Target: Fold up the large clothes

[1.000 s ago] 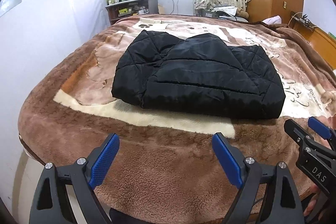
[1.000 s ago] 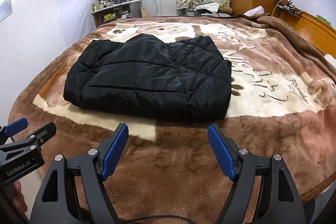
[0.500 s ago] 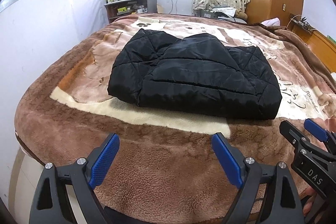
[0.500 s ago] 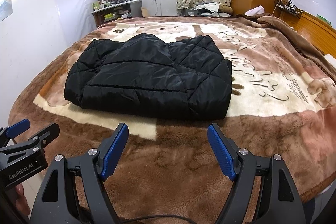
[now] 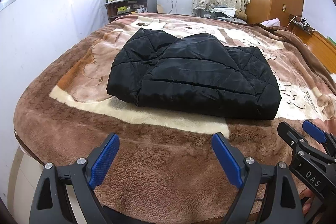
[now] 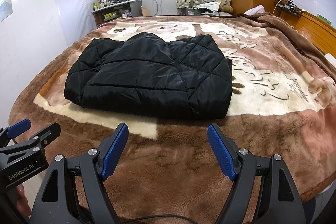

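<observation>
Two grippers, my left gripper (image 5: 166,157) and my right gripper (image 6: 168,149), hang with jaws spread and empty above the near edge of the brown fleece blanket (image 5: 168,177). Nothing has shifted over the last second. Well ahead lies the black quilted jacket (image 5: 193,75), already folded (the task looks finished). Nothing blocks it; a cluttered shelf (image 5: 130,4) stands beyond.

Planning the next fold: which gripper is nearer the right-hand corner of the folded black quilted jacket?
Right. The right gripper hangs open just short of that corner of the black quilted jacket; the left gripper, also open, faces its left half.
</observation>
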